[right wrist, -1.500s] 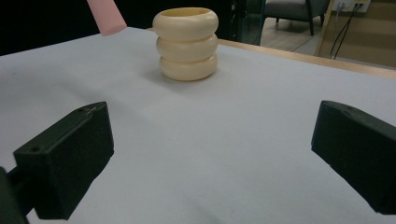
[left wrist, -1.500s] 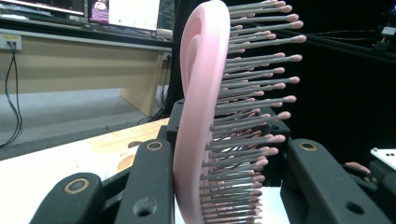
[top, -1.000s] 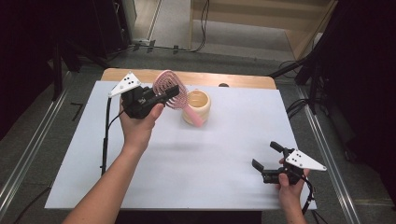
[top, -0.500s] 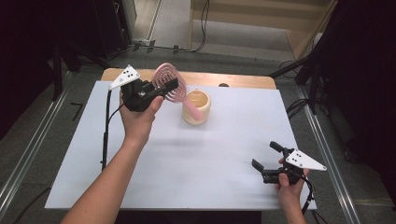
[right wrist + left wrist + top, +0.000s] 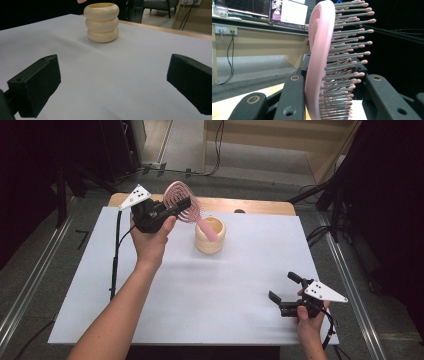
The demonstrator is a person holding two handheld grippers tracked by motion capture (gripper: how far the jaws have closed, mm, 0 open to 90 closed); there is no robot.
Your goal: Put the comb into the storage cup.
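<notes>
Left gripper (image 5: 176, 210) clamps pink plastic bristled hairbrush (image 5: 181, 202) by its head, handle dipping into cream ribbed holder (image 5: 210, 236) just beyond. Right gripper (image 5: 285, 290) gapes, empty.

The white table (image 5: 210, 290) is evenly lit from above in the high view, while the surrounding room is left very dark at both sides. Only a soft, faint shadow is cast beside the cream ribbed holder (image 5: 209, 236). A slight overall softness is seen, and no strong glare. In the left gripper view the pink hairbrush (image 5: 322, 65) is rendered close and fairly sharp, the bright screens behind it being blurred. In the right gripper view the near black jaws are slightly soft, and the holder is well lit.
</notes>
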